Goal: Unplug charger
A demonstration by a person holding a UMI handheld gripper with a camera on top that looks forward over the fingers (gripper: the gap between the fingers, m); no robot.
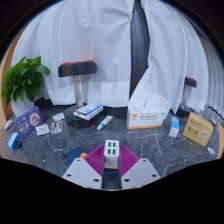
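Observation:
A small white charger with two greenish ports on its top face stands upright between my fingers. Both purple pads lie against its sides with no gap showing, so my gripper is shut on the charger. Its lower end is hidden between the finger bases. A blue object with an orange part lies on the dark marbled tabletop just left of the left finger, partly hidden by it. I cannot see a socket or cable.
Beyond the fingers several small boxes lie scattered: a blue-white one, a yellow-white one, a purple one, a yellow one. Behind them stand a potted plant, a black stool and white curtains.

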